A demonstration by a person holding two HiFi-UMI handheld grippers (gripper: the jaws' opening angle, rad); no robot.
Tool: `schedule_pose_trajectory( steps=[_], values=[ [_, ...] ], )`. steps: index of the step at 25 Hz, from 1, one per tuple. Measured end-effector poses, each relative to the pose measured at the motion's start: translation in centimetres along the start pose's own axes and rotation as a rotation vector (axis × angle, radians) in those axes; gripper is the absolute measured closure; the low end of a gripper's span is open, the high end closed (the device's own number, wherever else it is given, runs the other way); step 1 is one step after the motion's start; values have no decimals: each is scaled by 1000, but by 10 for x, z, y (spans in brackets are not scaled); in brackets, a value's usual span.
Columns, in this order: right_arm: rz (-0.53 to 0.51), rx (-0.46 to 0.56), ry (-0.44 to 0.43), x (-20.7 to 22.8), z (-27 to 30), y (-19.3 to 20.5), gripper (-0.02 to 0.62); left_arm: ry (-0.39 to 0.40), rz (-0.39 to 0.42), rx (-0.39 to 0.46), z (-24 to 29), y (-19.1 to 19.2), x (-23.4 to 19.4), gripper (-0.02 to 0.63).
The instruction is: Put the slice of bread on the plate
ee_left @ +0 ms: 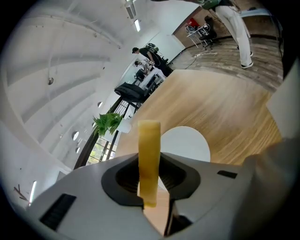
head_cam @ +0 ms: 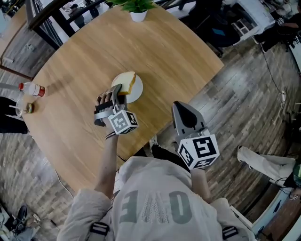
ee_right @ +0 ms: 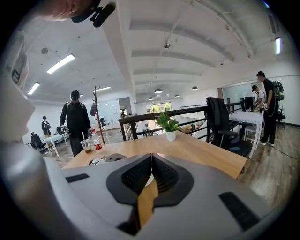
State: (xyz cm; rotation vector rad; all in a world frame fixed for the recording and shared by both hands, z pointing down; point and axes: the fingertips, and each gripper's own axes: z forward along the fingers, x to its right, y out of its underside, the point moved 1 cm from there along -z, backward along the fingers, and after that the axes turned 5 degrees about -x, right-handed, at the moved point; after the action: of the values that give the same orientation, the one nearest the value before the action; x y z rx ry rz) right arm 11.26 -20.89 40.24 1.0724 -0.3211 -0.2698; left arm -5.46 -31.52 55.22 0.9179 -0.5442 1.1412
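1. So, we start at the left gripper (ee_left: 150,174): its jaws are pinching a pale yellow slice of bread (ee_left: 149,152), pads pressed on both flat faces, with the slice seen edge-on and sticking out past the tips.
2. From the head view, we see the left gripper (head_cam: 119,90) holding the slice of bread (head_cam: 128,83) over the far-left part of a round white plate (head_cam: 135,94). We can't tell whether the bread touches the plate (ee_left: 190,143).
3. Over on the other side, the right gripper (ee_right: 151,159) has its jaws pressed together with nothing between them.
4. That right gripper (head_cam: 181,107) hangs just off the near edge of the light wooden table (head_cam: 164,52), well apart from the plate.
5. Further out, a small green plant in a white pot (head_cam: 137,7) sits at the table's far edge.
6. Off at the left edge we've got a clear plastic bottle with a red label (head_cam: 33,88) lying on its side.
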Motion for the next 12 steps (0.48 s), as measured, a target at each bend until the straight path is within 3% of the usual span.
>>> schedule_pose_trajectory(
  steps=[3, 7, 12],
  values=[
    [12, -17, 8, 3, -1, 5, 577, 21, 27, 26, 7, -6, 7, 515],
    [32, -33, -10, 0, 0, 12, 577, 50, 120, 31, 14, -9, 26, 515],
    [26, -48, -24, -2, -1, 19, 577, 12, 99, 42, 10, -11, 14, 515]
  ],
)
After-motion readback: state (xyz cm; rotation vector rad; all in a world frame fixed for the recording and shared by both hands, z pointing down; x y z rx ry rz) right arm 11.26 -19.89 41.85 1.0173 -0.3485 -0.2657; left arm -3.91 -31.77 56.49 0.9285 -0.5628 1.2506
